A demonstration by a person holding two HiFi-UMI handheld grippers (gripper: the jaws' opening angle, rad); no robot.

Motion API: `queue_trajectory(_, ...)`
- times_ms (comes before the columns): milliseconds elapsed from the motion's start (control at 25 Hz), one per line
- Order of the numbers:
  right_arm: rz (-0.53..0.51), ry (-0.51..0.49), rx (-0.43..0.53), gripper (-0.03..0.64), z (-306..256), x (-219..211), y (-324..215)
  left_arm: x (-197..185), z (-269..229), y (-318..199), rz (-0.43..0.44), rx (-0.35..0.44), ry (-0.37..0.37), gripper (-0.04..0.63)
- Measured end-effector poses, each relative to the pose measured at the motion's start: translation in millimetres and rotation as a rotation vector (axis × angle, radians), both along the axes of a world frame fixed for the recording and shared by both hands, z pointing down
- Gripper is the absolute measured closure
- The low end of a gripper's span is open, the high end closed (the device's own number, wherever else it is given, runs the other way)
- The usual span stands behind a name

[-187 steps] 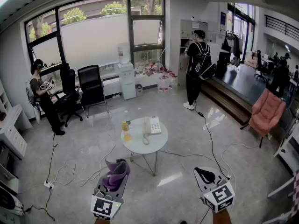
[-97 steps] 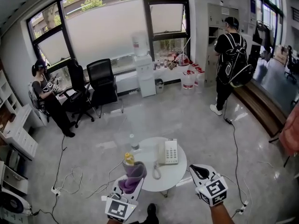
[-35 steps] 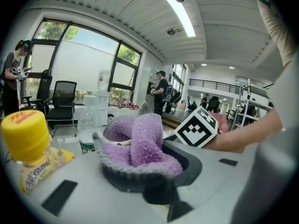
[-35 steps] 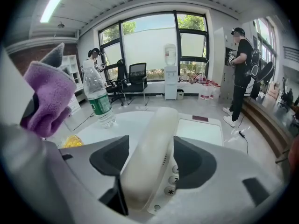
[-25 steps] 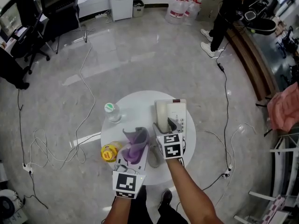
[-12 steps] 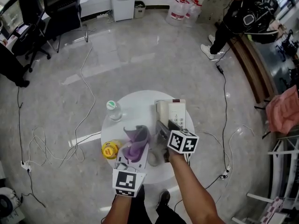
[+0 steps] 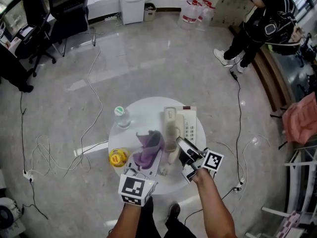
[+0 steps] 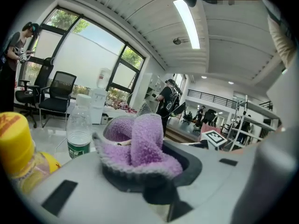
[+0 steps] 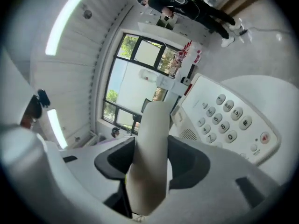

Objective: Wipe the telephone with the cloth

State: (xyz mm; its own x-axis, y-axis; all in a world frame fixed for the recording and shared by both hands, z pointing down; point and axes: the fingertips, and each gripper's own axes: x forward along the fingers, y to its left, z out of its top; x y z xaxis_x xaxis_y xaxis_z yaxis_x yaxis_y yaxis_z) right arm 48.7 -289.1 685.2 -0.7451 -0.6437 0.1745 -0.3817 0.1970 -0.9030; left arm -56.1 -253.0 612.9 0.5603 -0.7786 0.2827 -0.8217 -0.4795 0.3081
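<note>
Now the right hand-held gripper (image 7: 182, 151) is pinching the telephone's white handset (image 7: 171, 128). Its own view shows the two dark jaws pressed against either side of the handset (image 9: 152, 157), having just been closing on it. This hand-held gripper is rolled to one side, so its marker cube faces up and to the right in the head view. The handset lies lengthwise over the left part of the telephone base (image 7: 190, 128). It seems lifted off the cradle, though from above I cannot be sure. The keypad of the base (image 9: 224, 120) is uncovered, just right of the handset in the right gripper view.

The left hand-held gripper (image 7: 144, 161) is clamped on a purple cloth (image 7: 151, 144). In the left gripper view the fleecy cloth (image 8: 140, 146) bulges out in folds above the jaws. It hangs over the round white surface (image 7: 143, 110), just left of the handset and apart from it.

A clear water bottle with a green cap (image 7: 120, 115) stands upright on the left of the surface. A yellow-capped bottle (image 7: 118, 157) stands near the front edge, just beside the cloth.

Cables trail across the glossy floor (image 7: 148, 58). A person in dark clothes with a backpack (image 7: 262, 24) stands well away at the upper right.
</note>
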Motion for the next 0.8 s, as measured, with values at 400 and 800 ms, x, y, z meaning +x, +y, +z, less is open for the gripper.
queue_trajectory(400, -0.213, -0.367, 0.12, 0.412, -84, -18, 70, 36, -29, -20, 0.048, -0.056, 0.206, 0.502)
queue_trajectory(800, -0.112, -0.359, 0.164, 0.411, -101, 10, 48, 93, -37, 43, 0.367, -0.108, 0.28, 0.508)
